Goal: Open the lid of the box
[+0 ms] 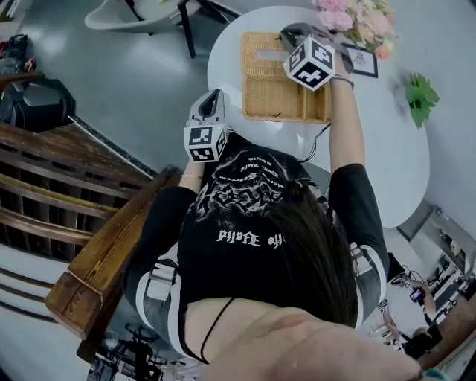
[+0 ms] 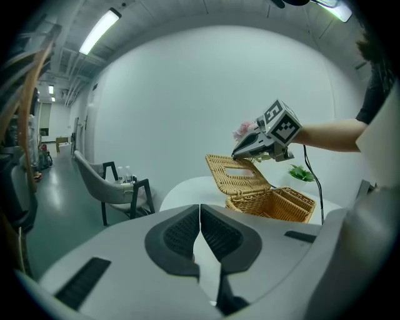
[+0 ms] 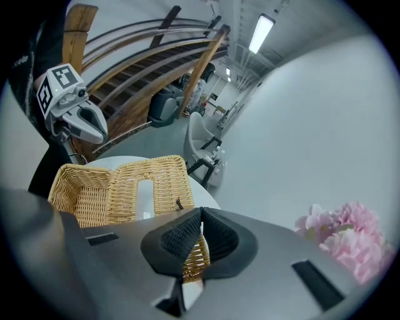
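Observation:
A wicker box (image 1: 286, 97) stands on the round white table (image 1: 372, 141). Its lid (image 1: 262, 53), which has a slot, is swung up and back on its hinge; in the left gripper view the lid (image 2: 236, 174) stands raised over the box (image 2: 275, 203). My right gripper (image 3: 200, 215) is shut on the lid's free edge (image 3: 195, 253), with wicker showing between the pads. In the head view the right gripper (image 1: 291, 33) is over the lid's far side. My left gripper (image 1: 213, 100) hangs off the table's near edge, shut on nothing (image 2: 200, 215).
Pink flowers (image 1: 357, 18) and a small framed card (image 1: 362, 59) stand behind the box, and a green plant (image 1: 421, 93) is at the right. A grey chair (image 2: 106, 187) and a side stand are on the floor at left. A wooden stair rail (image 1: 97, 253) runs close at my left.

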`<state>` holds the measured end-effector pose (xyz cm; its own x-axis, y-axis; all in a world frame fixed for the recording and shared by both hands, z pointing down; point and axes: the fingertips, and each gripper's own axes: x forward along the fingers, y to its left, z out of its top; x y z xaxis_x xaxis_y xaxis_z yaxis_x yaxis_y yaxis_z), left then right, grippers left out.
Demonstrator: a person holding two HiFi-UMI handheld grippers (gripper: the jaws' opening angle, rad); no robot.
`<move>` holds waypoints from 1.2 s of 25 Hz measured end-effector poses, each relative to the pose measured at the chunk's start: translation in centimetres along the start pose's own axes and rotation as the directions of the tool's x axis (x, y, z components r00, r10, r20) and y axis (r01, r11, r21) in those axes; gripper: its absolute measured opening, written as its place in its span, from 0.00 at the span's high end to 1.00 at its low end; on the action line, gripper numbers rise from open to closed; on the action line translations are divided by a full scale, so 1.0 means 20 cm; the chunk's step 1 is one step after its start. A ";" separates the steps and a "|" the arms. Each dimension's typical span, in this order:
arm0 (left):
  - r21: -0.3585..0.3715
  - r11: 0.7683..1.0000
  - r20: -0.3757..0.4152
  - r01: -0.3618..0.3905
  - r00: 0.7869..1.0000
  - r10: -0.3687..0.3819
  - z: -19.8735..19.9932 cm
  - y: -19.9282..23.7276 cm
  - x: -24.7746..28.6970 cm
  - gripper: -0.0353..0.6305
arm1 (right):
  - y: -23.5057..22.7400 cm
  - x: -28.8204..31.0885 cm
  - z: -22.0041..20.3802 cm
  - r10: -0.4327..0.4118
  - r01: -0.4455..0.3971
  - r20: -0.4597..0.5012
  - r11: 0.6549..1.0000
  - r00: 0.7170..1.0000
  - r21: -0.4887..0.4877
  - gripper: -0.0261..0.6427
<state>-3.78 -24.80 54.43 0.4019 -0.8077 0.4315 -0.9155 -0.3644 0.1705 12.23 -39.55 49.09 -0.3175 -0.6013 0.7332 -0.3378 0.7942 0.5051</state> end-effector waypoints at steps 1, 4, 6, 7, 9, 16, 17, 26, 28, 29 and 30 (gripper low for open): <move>-0.001 1.000 -0.001 0.000 1.000 0.000 0.00 0.00 0.01 0.91 | 0.00 0.01 -0.01 0.004 -0.004 -0.001 1.000 1.000 0.006 0.91; -0.001 1.000 -0.002 0.002 1.000 -0.002 0.01 0.01 0.02 0.91 | 0.00 0.04 -0.02 0.016 -0.016 -0.002 1.000 1.000 0.014 0.91; -0.001 1.000 -0.004 0.003 1.000 -0.003 0.01 0.01 0.02 0.91 | 0.01 0.06 -0.02 0.025 -0.025 -0.005 1.000 1.000 0.016 0.91; -0.001 1.000 -0.006 0.002 1.000 -0.002 0.01 0.02 0.02 0.91 | 0.01 0.07 -0.03 0.030 -0.030 -0.007 0.999 1.000 0.017 0.91; -0.002 1.000 -0.009 -0.002 1.000 0.002 0.00 0.02 0.03 0.91 | 0.01 0.10 -0.05 0.041 -0.041 -0.010 0.999 0.999 0.020 0.91; -0.010 1.000 -0.020 -0.013 1.000 0.013 -0.01 0.04 0.04 0.91 | 0.03 0.17 -0.08 0.051 -0.050 -0.022 0.998 0.998 0.036 0.91; -0.011 1.000 -0.021 -0.013 1.000 0.013 -0.01 0.04 0.04 0.91 | 0.03 0.18 -0.08 0.053 -0.052 -0.024 0.998 0.998 0.038 0.91; -0.013 1.000 -0.027 -0.018 0.999 0.018 0.00 0.04 0.08 0.91 | 0.04 0.23 -0.12 0.123 -0.122 -0.020 0.991 0.992 0.059 0.91; -0.012 1.000 -0.028 -0.019 0.999 0.018 0.00 0.04 0.08 0.91 | 0.05 0.25 -0.13 0.133 -0.131 -0.024 0.989 0.991 0.063 0.91; -0.012 1.000 -0.029 -0.019 0.999 0.019 0.00 0.05 0.08 0.91 | 0.06 0.26 -0.13 0.138 -0.136 -0.027 0.989 0.990 0.064 0.91; -0.011 1.000 -0.029 -0.019 0.999 0.019 0.00 0.05 0.08 0.91 | 0.06 0.27 -0.14 0.143 -0.141 -0.031 0.988 0.989 0.065 0.91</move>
<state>-4.02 -26.47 55.31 0.3836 -0.8006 0.4603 -0.9233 -0.3435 0.1721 12.56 -41.54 54.92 -0.3353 -0.4786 0.8115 -0.3465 0.8636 0.3662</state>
